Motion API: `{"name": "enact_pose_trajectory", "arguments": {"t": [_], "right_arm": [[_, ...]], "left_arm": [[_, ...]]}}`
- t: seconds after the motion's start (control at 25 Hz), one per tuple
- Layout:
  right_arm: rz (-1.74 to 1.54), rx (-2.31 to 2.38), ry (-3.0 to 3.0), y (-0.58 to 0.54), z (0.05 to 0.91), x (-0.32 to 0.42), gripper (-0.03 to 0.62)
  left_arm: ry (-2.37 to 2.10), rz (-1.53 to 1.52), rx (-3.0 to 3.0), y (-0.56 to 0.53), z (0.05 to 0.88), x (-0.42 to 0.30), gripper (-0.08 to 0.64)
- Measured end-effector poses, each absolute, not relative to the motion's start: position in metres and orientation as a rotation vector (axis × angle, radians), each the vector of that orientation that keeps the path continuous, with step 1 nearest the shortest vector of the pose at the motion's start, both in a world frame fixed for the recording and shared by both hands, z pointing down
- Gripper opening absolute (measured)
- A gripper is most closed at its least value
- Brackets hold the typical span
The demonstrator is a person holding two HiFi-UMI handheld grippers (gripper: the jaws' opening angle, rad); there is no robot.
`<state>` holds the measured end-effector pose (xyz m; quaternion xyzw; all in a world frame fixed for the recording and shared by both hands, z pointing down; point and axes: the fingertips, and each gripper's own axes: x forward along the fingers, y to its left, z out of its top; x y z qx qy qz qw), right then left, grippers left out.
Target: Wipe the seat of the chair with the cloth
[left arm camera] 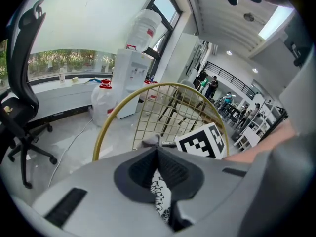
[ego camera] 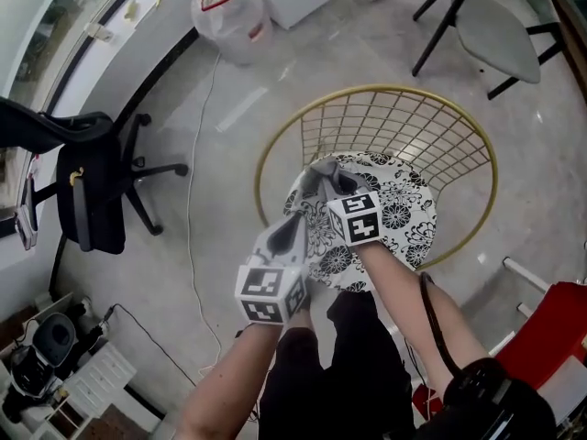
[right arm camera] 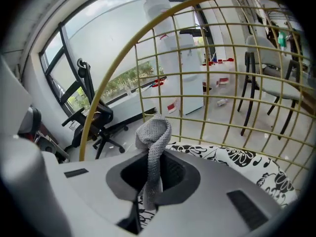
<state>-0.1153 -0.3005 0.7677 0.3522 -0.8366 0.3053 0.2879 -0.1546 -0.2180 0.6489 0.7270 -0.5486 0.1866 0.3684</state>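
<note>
Position: The person stands at the front edge of the gold wire chair (ego camera: 404, 126), both arms reaching over its black-and-white floral seat cushion (ego camera: 404, 218).

Right gripper (right arm camera: 150, 157): the jaws are closed on a narrow strip of the grey knit cloth (right arm camera: 153, 130). The strip runs between the pads and bunches into a loose fold above the tips.

Left gripper (left arm camera: 158, 154): the jaws are brought fully together. Only a small grey tuft of the cloth shows at the very tip, so this hold appears shallow.

Location of the cloth: it is gathered between the two grippers over the near left part of the seat, close to the wire back. From the views I cannot tell whether it is touching the cushion.

Assessment: wiping appears to be at its start, and most of the patterned surface lies to the right of the grippers.

Risks noted:
- The left tip hold is slight. A sideways pull could draw the tuft out and leave the cloth hanging from one gripper.
- The cloth is bunched, not spread, so it would present little surface to the seat. The hard jaw tips could drag on the fabric instead.
- The loose fold sits near the wire grid and could snag there during a stroke toward the back.
- The cushion looks to be merely laid on the frame, so firm pressure may shift it.
</note>
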Motion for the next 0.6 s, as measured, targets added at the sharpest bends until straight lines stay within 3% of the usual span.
{"name": "enact_pose_trajectory", "arguments": {"t": [0.6], "right_arm": [[0.781,1.004,-2.135,-0.315,0.807,-0.063,0.029]], "left_arm": [[-1.368,0.538,1.863,-0.210,0.669,-0.149,0.008]]}}
